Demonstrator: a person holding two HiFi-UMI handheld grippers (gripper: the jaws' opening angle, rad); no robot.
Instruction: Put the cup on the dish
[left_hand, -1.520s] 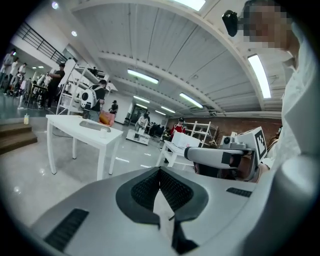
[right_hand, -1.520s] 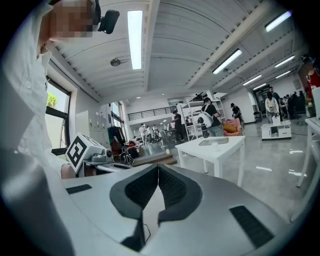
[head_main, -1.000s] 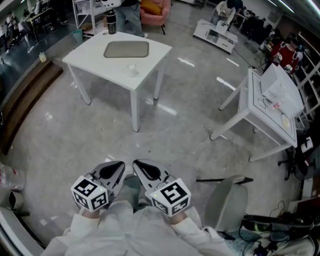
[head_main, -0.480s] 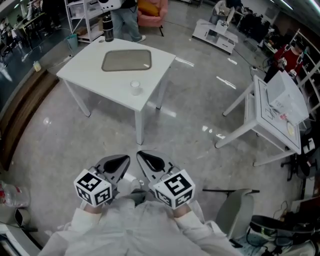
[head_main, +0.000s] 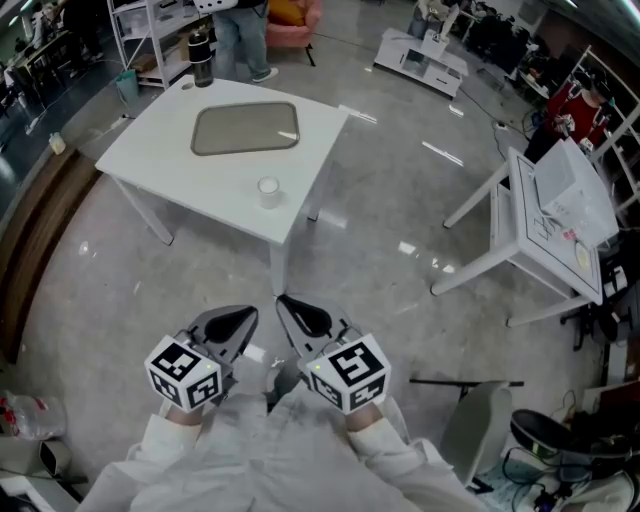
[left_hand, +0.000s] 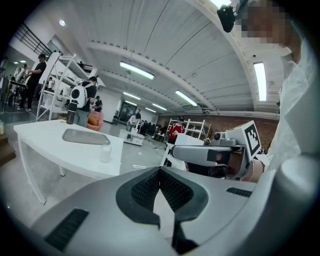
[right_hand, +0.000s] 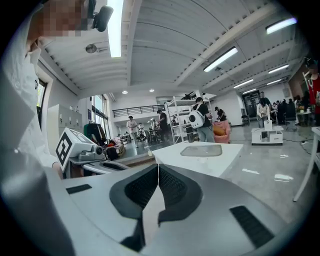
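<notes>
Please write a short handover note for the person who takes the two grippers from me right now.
Left gripper: shut, empty, held close to the body.
Right gripper: shut, empty, beside the left one.
Cup: upright on the white table, near its closer edge, apart from the dish.
Dish: grey, further back on that table, nothing on it.
Done: nothing yet.
Left: approach the table, grasp the cup, set it on the dish.

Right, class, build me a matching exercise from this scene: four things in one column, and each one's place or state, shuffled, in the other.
1. cup
2. dish
3. bottle
4. right gripper

A. at the far corner of the table
B. jaws shut, nothing between them
C. near the table's front edge, apart from the dish
D. flat and grey, mid-table

Pairs: 1-C, 2-D, 3-A, 4-B
</notes>
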